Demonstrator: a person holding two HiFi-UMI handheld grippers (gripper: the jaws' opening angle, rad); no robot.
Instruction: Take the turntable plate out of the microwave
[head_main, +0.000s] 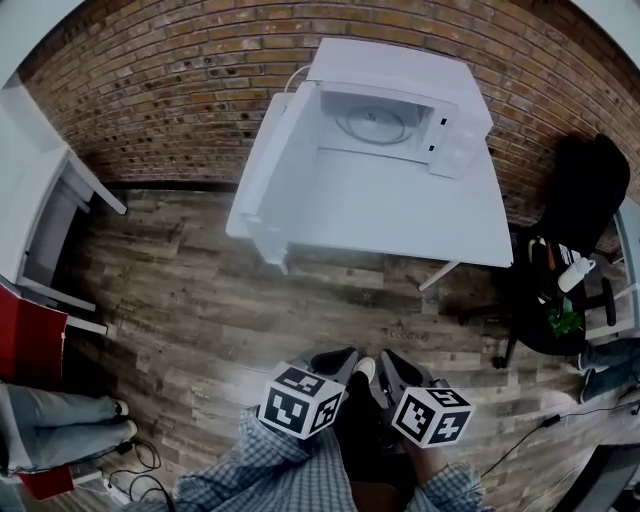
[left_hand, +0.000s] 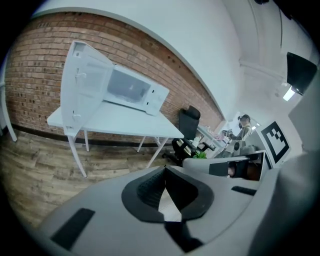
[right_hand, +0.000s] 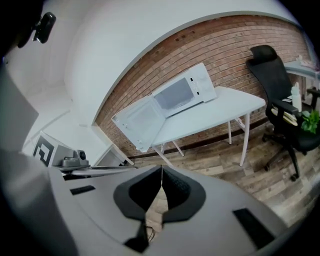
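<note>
This is looking like an office. A swivel chair (head_main: 585, 195) is standing by a white worktop (head_main: 400, 215), a brick wall (head_main: 170, 90) running behind.

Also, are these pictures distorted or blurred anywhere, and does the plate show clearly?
Head view: fisheye bends the wall into an arc, corners dark, plate sharp. Left gripper view: microwave interior washed pale, plate not discernible. Right gripper view: same bending, right tool slightly soft.

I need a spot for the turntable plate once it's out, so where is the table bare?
The table is bare from the microwave to its near edge, right of the open door. The black chair beside the table's right end is cluttered.
</note>
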